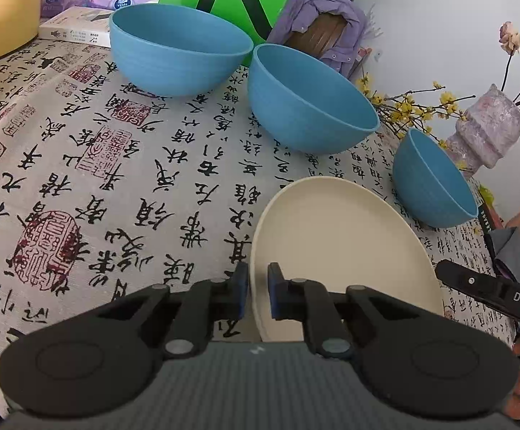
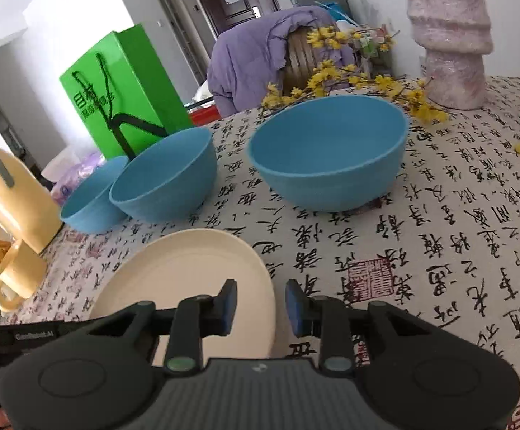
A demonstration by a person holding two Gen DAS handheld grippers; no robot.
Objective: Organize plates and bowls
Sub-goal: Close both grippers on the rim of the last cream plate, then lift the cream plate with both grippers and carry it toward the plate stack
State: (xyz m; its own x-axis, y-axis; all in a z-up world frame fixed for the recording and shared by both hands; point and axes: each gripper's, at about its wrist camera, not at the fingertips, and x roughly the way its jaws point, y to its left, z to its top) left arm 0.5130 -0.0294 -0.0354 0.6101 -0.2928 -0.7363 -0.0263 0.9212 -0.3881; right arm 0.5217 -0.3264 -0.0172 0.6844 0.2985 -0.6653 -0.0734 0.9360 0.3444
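A cream plate (image 1: 331, 243) lies on the calligraphy tablecloth near the front. My left gripper (image 1: 258, 292) is shut on the plate's near-left rim, one blue pad on each side of it. My right gripper (image 2: 261, 308) straddles the plate's (image 2: 188, 276) right rim. Its left pad is over the plate and its right pad stands apart from the edge, so it is open. Three blue bowls stand behind the plate: a large one (image 1: 177, 57), a middle one (image 1: 306, 107) and a small one (image 1: 428, 182). In the right wrist view the nearest bowl (image 2: 328, 157) is just beyond the plate.
A pink vase (image 2: 450, 36) with yellow flowers stands at the back right. A yellow jug (image 2: 9, 193) and mug (image 2: 16, 279) sit at the left edge. A green bag (image 2: 116, 93), a book (image 1: 77, 28) and tissue packs line the far side.
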